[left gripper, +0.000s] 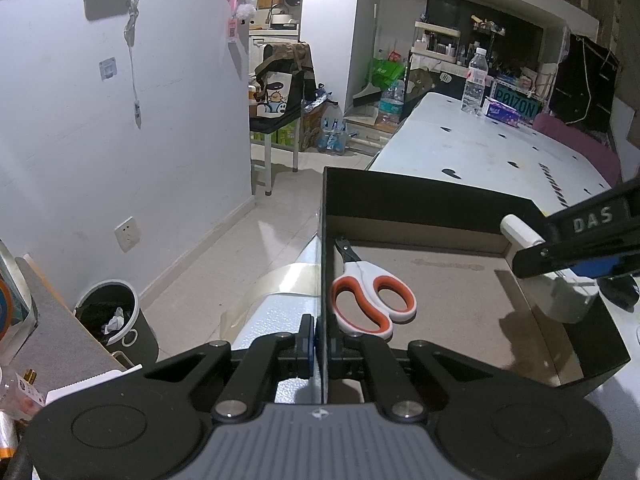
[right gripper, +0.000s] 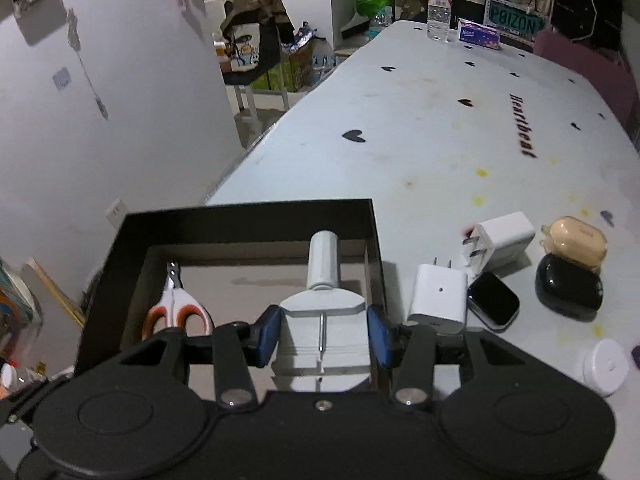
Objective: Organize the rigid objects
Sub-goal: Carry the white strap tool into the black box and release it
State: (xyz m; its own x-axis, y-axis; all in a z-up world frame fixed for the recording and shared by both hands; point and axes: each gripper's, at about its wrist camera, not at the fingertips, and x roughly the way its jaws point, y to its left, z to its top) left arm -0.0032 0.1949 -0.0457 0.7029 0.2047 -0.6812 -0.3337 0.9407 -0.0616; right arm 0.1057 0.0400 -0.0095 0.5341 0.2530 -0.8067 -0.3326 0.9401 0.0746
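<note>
A black box with a brown floor stands at the table's near left corner. My left gripper is shut on its left wall. Orange-and-white scissors lie inside along that wall, also seen as scissors in the right wrist view. My right gripper is shut on a white plastic tool with a cylindrical handle, held over the box. From the left wrist view, the right gripper reaches in over the box's right wall with the tool.
Right of the box on the white table lie two white chargers, a black watch-like device, a black case, a beige case and a white round item. A water bottle stands far back.
</note>
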